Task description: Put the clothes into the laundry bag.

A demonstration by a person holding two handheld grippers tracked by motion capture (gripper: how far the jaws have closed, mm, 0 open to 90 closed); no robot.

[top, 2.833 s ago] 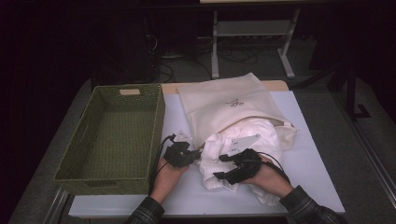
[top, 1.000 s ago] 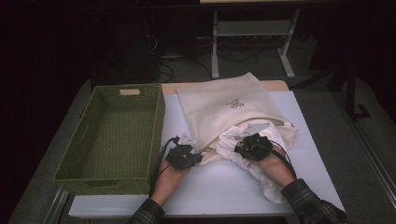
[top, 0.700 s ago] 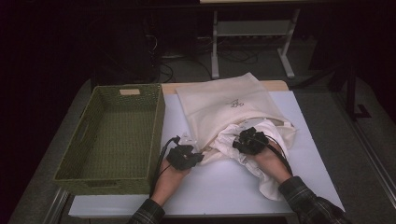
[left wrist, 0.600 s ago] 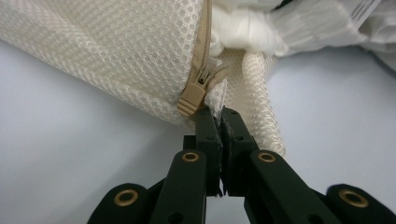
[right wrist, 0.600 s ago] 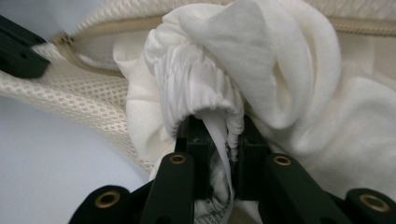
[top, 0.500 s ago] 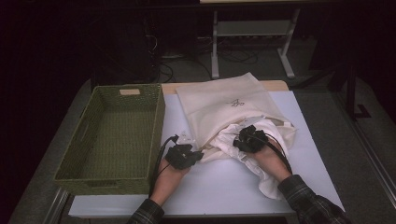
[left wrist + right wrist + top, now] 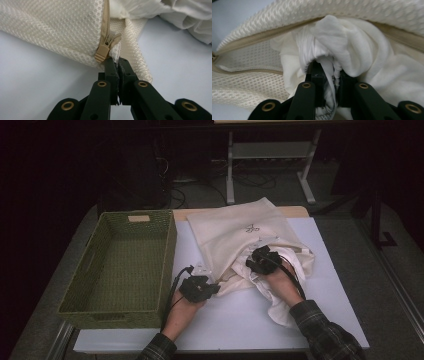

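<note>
A cream mesh laundry bag (image 7: 235, 232) lies on the white table (image 7: 240, 320), its zippered mouth toward the person. My left gripper (image 7: 212, 289) is shut on the bag's edge at the mouth's left corner; in the left gripper view the jaws (image 7: 117, 62) pinch the mesh just below the tan zipper slider (image 7: 104, 48). A white garment (image 7: 287, 290) hangs half out of the mouth. My right gripper (image 7: 257, 261) is shut on a bunched fold of that garment (image 7: 337, 37) at the open mouth, with the zipper tape (image 7: 252, 37) arching above.
A green woven basket (image 7: 80, 290) stands at the left of the table, close to my left hand. Beyond the far edge are a metal stand (image 7: 270, 155) and cables on the dark floor.
My right gripper has carried the white garment away from the person, up to the bag's mouth, and more cloth now lies inside. The left gripper has kept its hold in the same spot.
</note>
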